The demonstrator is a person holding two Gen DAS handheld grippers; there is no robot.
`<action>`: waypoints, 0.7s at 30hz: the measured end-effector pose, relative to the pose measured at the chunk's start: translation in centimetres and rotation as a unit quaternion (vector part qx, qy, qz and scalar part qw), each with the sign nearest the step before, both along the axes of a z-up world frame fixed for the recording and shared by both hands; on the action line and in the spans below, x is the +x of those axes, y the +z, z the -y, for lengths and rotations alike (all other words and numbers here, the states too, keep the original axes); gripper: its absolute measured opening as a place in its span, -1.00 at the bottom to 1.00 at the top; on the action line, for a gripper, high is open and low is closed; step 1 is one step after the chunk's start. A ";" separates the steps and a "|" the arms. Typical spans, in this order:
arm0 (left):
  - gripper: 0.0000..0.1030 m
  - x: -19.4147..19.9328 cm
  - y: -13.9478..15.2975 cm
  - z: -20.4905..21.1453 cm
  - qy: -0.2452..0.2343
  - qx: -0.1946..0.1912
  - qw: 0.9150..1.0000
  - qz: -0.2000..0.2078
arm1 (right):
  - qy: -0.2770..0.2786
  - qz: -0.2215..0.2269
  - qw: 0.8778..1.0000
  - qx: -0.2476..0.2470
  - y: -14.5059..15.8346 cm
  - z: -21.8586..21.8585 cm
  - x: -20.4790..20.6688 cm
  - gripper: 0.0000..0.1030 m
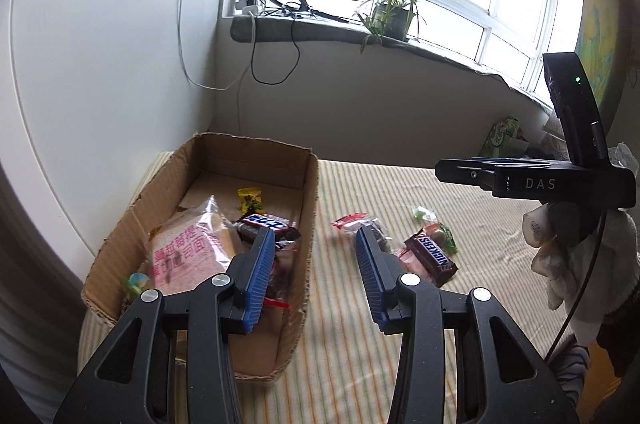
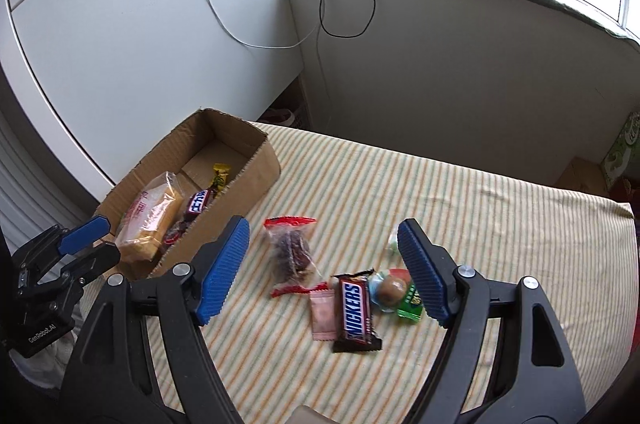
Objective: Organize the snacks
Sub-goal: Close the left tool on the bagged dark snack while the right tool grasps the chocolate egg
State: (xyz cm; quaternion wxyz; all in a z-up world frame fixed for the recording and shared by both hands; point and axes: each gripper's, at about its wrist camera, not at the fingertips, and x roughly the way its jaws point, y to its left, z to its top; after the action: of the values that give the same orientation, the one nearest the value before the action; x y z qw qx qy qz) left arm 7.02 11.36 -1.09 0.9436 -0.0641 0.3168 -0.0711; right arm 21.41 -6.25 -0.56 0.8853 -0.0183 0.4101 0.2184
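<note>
An open cardboard box [image 1: 308,191] [image 2: 256,159] stands at the left of the striped table. It holds a bread bag [image 1: 184,252] [image 2: 154,216], a Snickers bar [image 1: 264,222] [image 2: 199,201] and a yellow candy [image 1: 250,197] [image 2: 221,175]. On the cloth lie a second Snickers bar [image 2: 354,308] [image 1: 436,256], a red-edged bag of dark snacks [image 2: 292,250], a pink sachet [image 2: 323,316] and green wrapped sweets [image 2: 400,294]. My left gripper [image 1: 316,248] is open and empty over the box's right wall. My right gripper [image 2: 324,248] is open and empty above the loose snacks.
The table's striped cloth [image 2: 460,207] ends at the right edge. A white cabinet [image 2: 140,23] stands behind the box. A windowsill with a potted plant [image 1: 394,11] and cables runs along the back wall. The right gripper's body [image 1: 560,179] shows in the left wrist view.
</note>
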 end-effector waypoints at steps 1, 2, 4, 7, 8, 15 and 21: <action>-0.21 0.1 0.0 0.5 -0.004 0.000 1.000 -0.001 | -0.003 -0.002 1.000 -0.002 -0.2 0.6 0.0 0.54; -0.21 0.1 -0.1 1.0 -0.008 -0.001 1.000 -0.002 | -0.005 -0.004 1.000 -0.004 -0.6 1.2 0.0 0.54; -0.21 0.4 -0.4 2.0 -0.017 -0.001 1.000 -0.007 | -0.008 -0.009 1.000 -0.007 -1.2 2.3 -0.1 0.54; -0.21 0.9 -1.0 3.4 -0.026 -0.004 1.000 -0.017 | -0.008 -0.014 1.000 -0.012 -2.1 3.5 -0.5 0.54; -0.21 1.2 -1.2 3.8 -0.029 -0.006 0.999 -0.021 | -0.011 -0.013 1.000 -0.015 -2.4 3.8 -0.6 0.54; -0.21 2.3 -2.6 7.0 -0.045 -0.006 0.998 -0.043 | -0.032 -0.036 0.999 -0.008 -4.3 6.5 0.1 0.54; -0.21 3.8 -3.7 8.6 -0.045 -0.012 0.997 -0.063 | -0.019 -0.063 0.998 0.003 -6.5 6.6 1.3 -0.01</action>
State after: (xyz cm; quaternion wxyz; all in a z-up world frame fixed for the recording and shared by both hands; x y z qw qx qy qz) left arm 10.79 2.80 -4.82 0.9169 -0.0651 0.3770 -0.1133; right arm 22.73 -12.85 -7.03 0.8619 0.0063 0.4644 0.2034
